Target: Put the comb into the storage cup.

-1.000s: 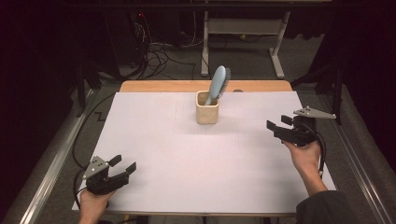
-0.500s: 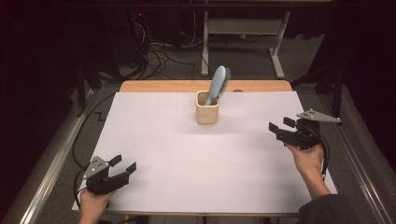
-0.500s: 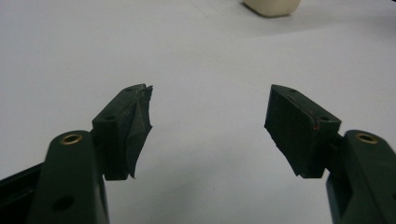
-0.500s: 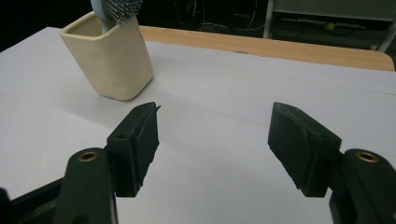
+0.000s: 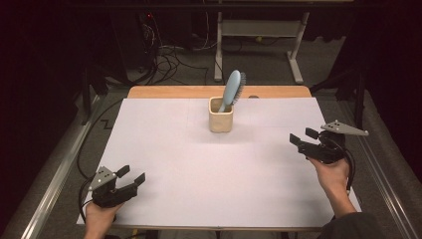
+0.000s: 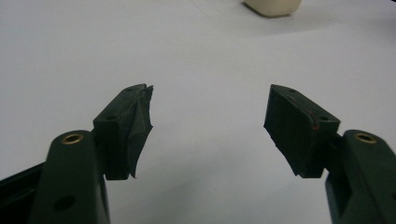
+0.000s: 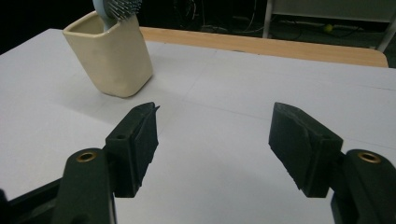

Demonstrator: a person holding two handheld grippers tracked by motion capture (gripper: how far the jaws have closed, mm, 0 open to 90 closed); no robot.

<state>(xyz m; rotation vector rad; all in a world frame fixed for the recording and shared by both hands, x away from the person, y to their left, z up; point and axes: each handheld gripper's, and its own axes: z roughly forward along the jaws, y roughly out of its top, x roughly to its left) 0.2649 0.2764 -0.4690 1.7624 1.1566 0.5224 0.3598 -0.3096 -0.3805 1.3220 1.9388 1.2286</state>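
The brush (image 5: pixel 232 89) stands tilted in the cup (image 5: pixel 221 121); well apart from it, left gripper (image 5: pixel 132 180) and right gripper (image 5: pixel 302 138) rest with jaws apart, empty.

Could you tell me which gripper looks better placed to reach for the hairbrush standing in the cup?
Probably the right gripper: its open jaws face the cup with the hairbrush, and it lies nearer than the left gripper.

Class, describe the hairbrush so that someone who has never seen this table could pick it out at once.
Start at the white table and look to the middle of its far edge, where a cream cup stands alone. The hairbrush leans out of it, pale blue, with its dark-bristled head up.
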